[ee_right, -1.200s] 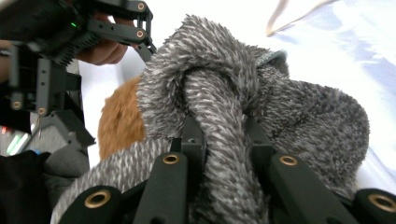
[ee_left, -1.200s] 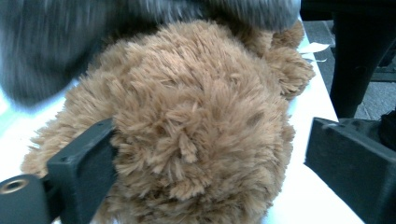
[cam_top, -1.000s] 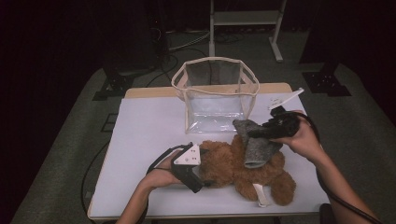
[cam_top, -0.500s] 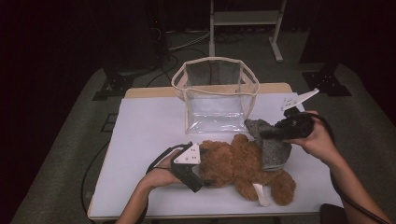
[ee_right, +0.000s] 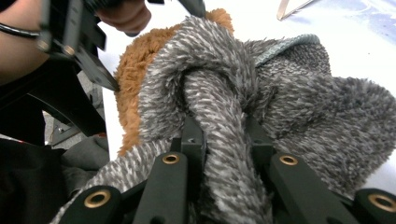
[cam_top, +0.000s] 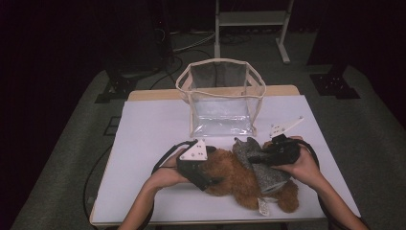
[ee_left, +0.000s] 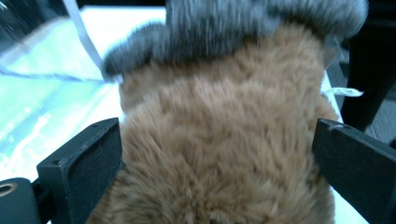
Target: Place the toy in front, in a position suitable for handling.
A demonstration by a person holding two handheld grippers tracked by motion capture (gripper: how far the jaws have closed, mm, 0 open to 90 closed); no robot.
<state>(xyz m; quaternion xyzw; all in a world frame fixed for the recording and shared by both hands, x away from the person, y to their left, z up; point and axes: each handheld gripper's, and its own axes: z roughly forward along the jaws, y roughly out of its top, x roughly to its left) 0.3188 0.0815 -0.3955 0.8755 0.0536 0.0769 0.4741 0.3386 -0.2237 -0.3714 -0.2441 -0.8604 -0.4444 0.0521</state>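
A brown teddy bear lies on the white table near its front edge, with a white tag at its legs. A grey fuzzy garment drapes over its middle. My left gripper grips the bear at its head end; in the left gripper view brown fur bulges against both jaws, with the grey garment beyond. My right gripper is shut on a fold of the garment, the fold pinched between its jaws. The bear shows behind it.
A clear plastic bag with a cream rim stands open at the back middle of the table. Bare table lies left of the bear and between the bear and the bag. Dark floor and stands surround the table.
My right gripper has come down toward the table with the grey garment, laying it lower over the bear's body. The left gripper and the bear have stayed in place.
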